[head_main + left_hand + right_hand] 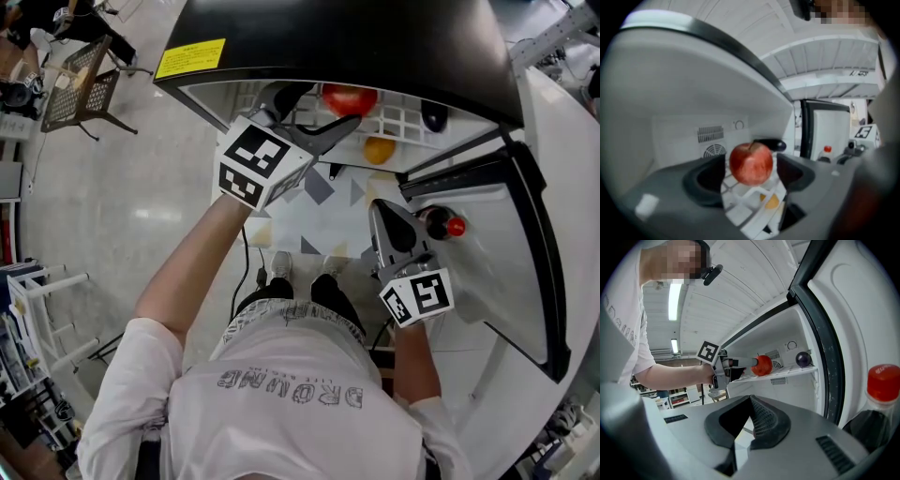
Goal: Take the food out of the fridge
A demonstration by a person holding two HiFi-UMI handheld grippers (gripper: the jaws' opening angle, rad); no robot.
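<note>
Your left tongs (pixel 751 174) gape wide around the apple (pixel 751 162) near the shelf (pixel 740 202) front edge, not gripping; right tongs (pixel 751 401) closed, empty

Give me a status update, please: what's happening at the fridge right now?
Left gripper open, jaws either side of the red apple on the wire shelf, not gripping. Right gripper shut, empty, by the fridge door. Nothing blocking the apple.

Yellow label (pixel 190 58) on the black top of the fridge (pixel 394 42), print too small to read, large outlined letters on the back of the white T-shirt (pixel 291 394), upside down and not surely legible, square black-and-white code patterns on the left marker cube (pixel 258 161) and right marker cube (pixel 419 295), no letters
</note>
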